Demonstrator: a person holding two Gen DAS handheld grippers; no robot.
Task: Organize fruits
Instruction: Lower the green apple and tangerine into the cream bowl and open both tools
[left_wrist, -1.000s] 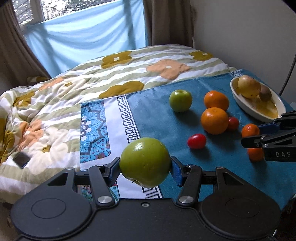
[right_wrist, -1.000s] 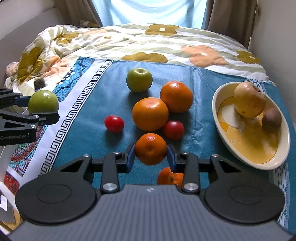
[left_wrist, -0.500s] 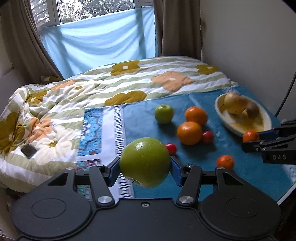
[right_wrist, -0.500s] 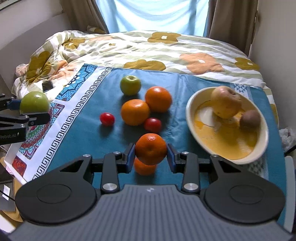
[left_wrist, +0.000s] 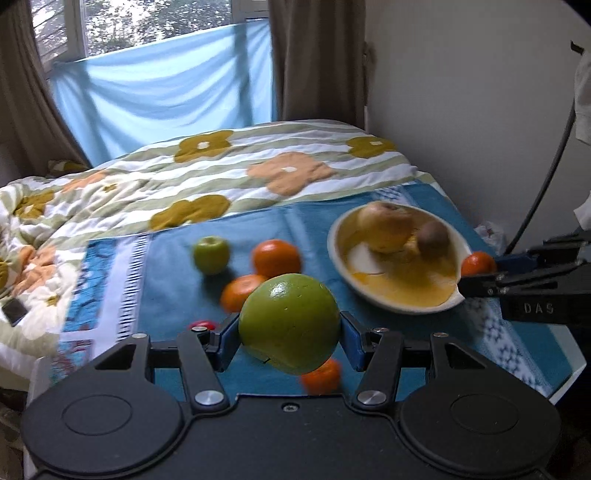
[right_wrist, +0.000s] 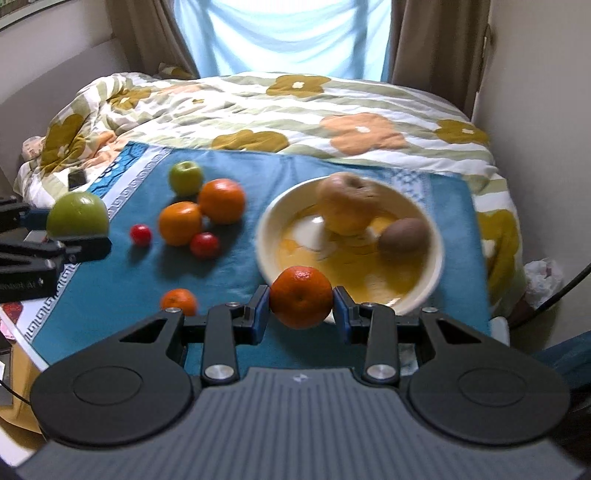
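My left gripper (left_wrist: 290, 334) is shut on a big green apple (left_wrist: 290, 321), held above the blue cloth (left_wrist: 177, 291); that apple (right_wrist: 77, 216) also shows at the left of the right wrist view. My right gripper (right_wrist: 301, 308) is shut on a small mandarin (right_wrist: 301, 297), hanging by the near rim of the cream bowl (right_wrist: 266, 243). In the bowl lie a yellowish apple (right_wrist: 349, 208) and a brown kiwi (right_wrist: 404, 238). On the cloth rest a small green apple (right_wrist: 185, 177), two oranges (right_wrist: 221, 201), two red tomatoes (right_wrist: 205, 244) and another mandarin (right_wrist: 179, 301).
A flowered duvet (right_wrist: 295, 110) covers the bed behind the cloth, with a dark phone (right_wrist: 77, 179) on its left side. A wall (left_wrist: 461, 110) and a black cable (left_wrist: 543, 192) stand to the right. Curtains and a window are at the back.
Both grippers have drawn back, risen and shifted right with their fruit still held. The bowl now lies straight ahead of the right gripper, and the loose fruit sits further left.
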